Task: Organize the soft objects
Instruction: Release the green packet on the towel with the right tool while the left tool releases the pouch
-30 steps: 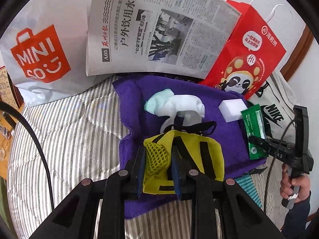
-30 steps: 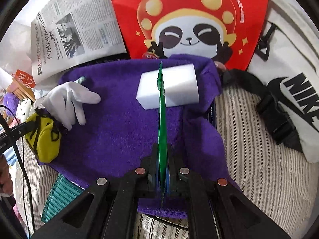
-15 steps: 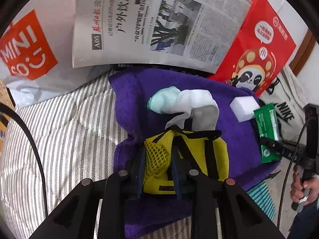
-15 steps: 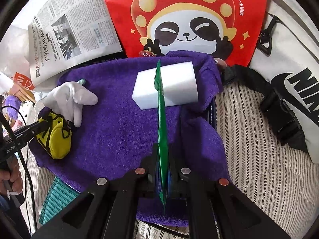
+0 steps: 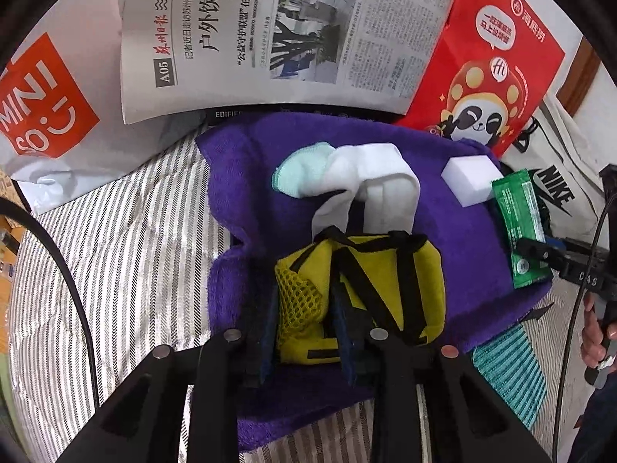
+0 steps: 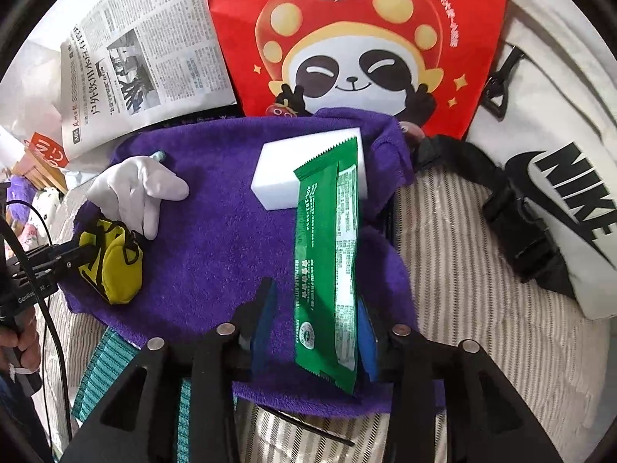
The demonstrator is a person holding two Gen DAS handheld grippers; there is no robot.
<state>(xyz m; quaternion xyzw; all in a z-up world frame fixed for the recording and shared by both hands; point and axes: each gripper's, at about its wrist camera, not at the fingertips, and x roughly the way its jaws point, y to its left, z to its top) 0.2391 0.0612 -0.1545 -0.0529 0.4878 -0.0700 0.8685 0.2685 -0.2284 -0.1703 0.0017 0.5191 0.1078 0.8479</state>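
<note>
A purple towel (image 5: pixel 246 177) (image 6: pixel 216 239) lies spread on a striped bed. On it are a white glove (image 5: pixel 366 177) (image 6: pixel 135 189), a white sponge block (image 5: pixel 470 177) (image 6: pixel 285 169), a yellow pouch with black straps (image 5: pixel 385 270) (image 6: pixel 115 266) and a green packet (image 6: pixel 327 262) (image 5: pixel 520 223). My left gripper (image 5: pixel 304 328) is shut on the yellow pouch's mesh side. My right gripper (image 6: pixel 314 320) is open; the green packet lies flat between its fingers, leaning on the right one.
A newspaper (image 5: pixel 277 34), a red panda bag (image 6: pixel 347 38), a white Miniso bag (image 5: pixel 46 108) and a white Nike bag (image 6: pixel 559 154) ring the towel's far side. A teal striped cloth (image 6: pixel 104 370) pokes out under the towel's near edge.
My right gripper has opened and the green packet has dropped from upright on edge to lying flat. My left gripper has moved the yellow pouch slightly forward onto the towel.
</note>
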